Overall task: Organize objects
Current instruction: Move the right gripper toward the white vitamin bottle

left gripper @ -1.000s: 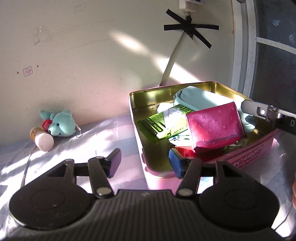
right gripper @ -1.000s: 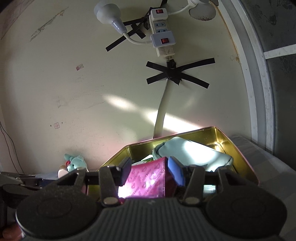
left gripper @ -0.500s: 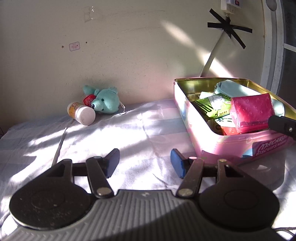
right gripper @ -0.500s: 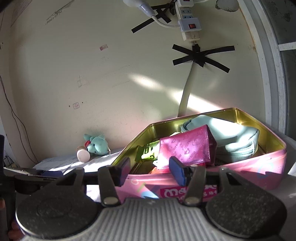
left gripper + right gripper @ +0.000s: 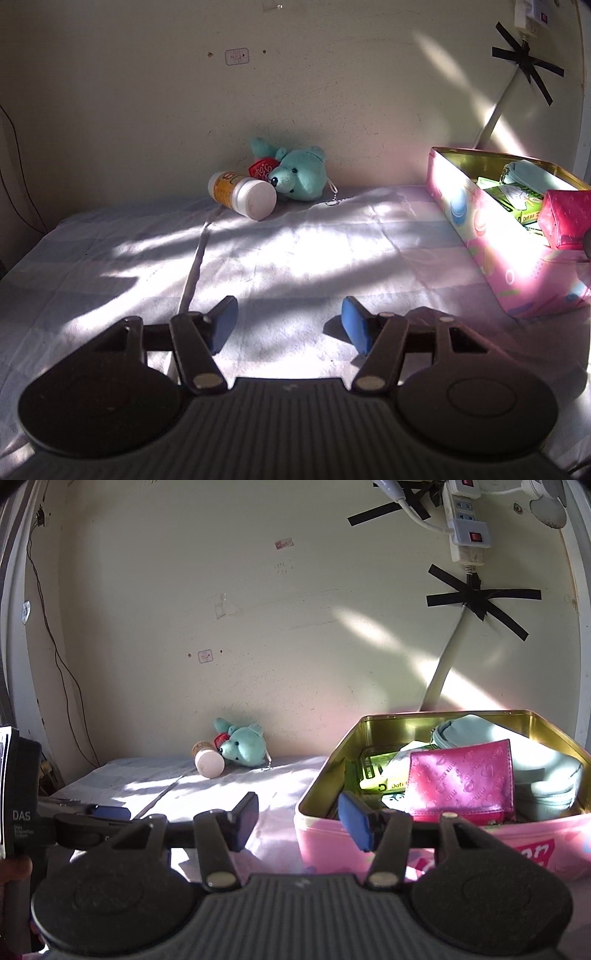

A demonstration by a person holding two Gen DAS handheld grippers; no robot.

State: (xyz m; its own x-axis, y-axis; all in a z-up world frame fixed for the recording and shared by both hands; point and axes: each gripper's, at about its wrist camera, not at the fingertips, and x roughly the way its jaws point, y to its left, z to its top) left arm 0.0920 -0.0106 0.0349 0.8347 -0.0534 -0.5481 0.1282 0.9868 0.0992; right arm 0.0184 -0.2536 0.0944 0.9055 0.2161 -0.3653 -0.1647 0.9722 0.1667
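My left gripper (image 5: pixel 290 317) is open over the white cloth (image 5: pixel 295 258), nothing between its blue pads. Far ahead by the wall lie a teal plush bear (image 5: pixel 301 177) and a white-capped orange bottle (image 5: pixel 243 194) on its side, touching each other. The pink tin (image 5: pixel 480 236) stands to the right. My right gripper (image 5: pixel 299 812) is open and empty at the near left corner of the tin (image 5: pixel 332 842). Inside rest a pink wallet (image 5: pixel 461 779), a light blue pouch (image 5: pixel 546 771) and green packets (image 5: pixel 373 775). In this view the bear (image 5: pixel 245 747) and bottle (image 5: pixel 209 760) lie far left.
A power strip (image 5: pixel 467 528) hangs on the wall above the tin, its cable held by black tape (image 5: pixel 476 598). A thin wire (image 5: pixel 55 646) runs down the left wall. The left hand's device (image 5: pixel 22 794) fills the right wrist view's left edge.
The left gripper has swung left, away from the tin, out over the cloth, and its jaws stand a little wider. The right gripper has drawn back from the pink wallet, which stays in the tin.
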